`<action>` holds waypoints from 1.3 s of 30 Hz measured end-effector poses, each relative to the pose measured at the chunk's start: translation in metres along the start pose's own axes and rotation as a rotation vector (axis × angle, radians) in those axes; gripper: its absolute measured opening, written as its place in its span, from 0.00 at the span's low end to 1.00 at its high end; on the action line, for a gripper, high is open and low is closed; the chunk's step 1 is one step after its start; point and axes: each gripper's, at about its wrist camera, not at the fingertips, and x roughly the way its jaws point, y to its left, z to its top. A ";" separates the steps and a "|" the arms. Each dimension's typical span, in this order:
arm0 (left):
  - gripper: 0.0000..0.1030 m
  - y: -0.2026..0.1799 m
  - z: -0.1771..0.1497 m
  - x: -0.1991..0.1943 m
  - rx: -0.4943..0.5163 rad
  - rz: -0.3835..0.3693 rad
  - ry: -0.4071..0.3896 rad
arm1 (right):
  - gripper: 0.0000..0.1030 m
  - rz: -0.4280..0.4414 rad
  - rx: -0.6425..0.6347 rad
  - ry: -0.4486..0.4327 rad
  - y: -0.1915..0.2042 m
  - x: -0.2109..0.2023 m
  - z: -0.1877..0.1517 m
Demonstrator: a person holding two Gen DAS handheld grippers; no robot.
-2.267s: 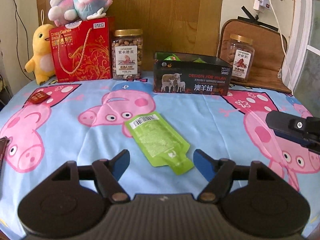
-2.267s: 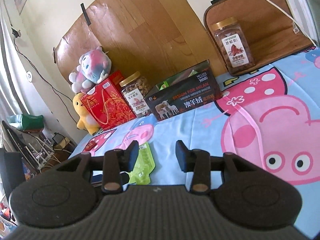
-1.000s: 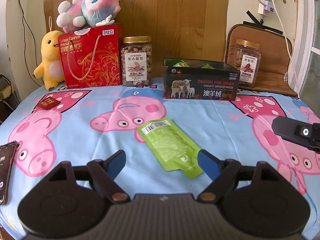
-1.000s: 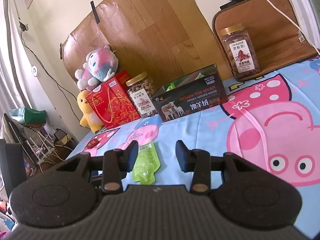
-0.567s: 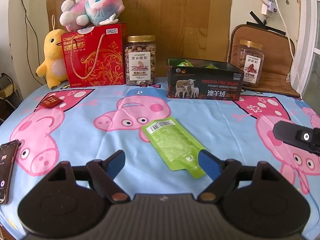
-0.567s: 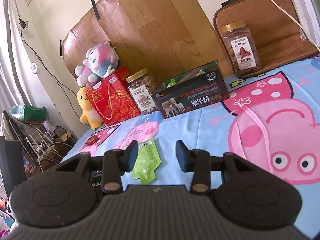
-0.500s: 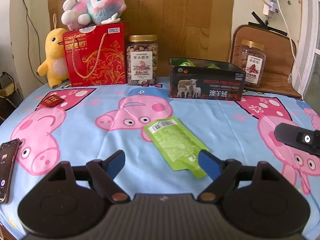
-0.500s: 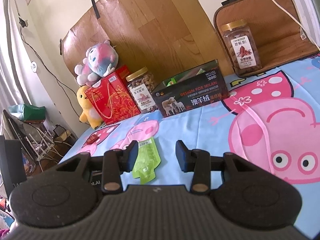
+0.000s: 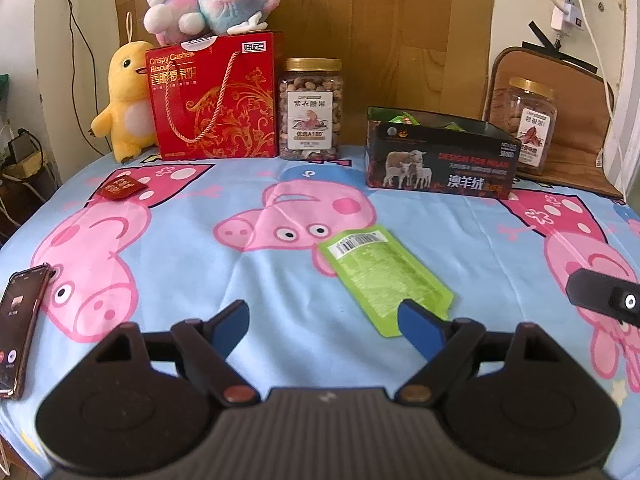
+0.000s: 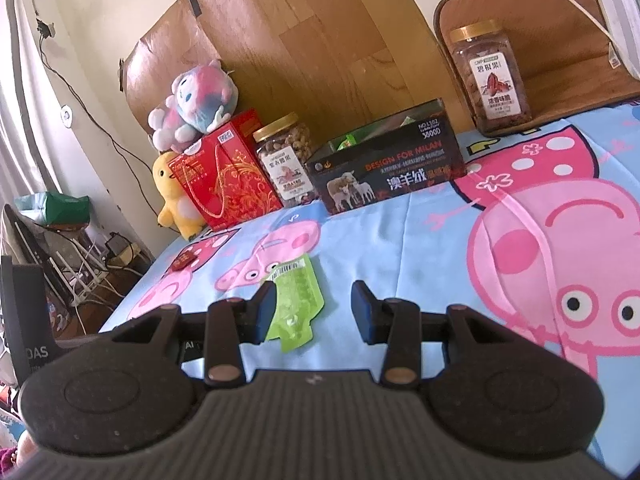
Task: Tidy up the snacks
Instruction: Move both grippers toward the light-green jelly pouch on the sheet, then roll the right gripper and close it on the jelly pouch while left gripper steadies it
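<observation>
A flat green snack pouch lies on the Peppa Pig tablecloth; it also shows in the right wrist view. My left gripper is open and empty, just short of the pouch's near end. My right gripper is open and empty, to the right of the pouch; part of it shows at the right edge of the left wrist view. A dark open box with green packets inside stands at the back; it also shows in the right wrist view. A small red packet lies at the far left.
Along the back stand a red gift bag, a nut jar, a second jar on a brown cushion, and plush toys. A phone lies at the table's left edge.
Both grippers have drawn back and risen slightly, so the pouch and the back row look farther off. The pouch has not moved. Both grippers stay open.
</observation>
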 end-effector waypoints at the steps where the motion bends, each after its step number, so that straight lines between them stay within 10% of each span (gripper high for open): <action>1: 0.83 0.001 0.000 0.001 -0.001 0.002 0.001 | 0.43 0.001 -0.002 0.005 0.000 0.001 -0.001; 19: 0.83 0.041 -0.002 0.026 -0.077 0.036 0.015 | 0.48 -0.004 -0.061 0.125 0.006 0.033 -0.016; 34: 0.77 0.055 0.007 0.044 -0.159 -0.153 0.079 | 0.61 0.059 -0.111 0.241 0.010 0.100 0.002; 39: 0.77 0.041 0.006 0.053 -0.101 -0.106 0.068 | 0.33 0.141 0.123 0.293 -0.020 0.104 0.011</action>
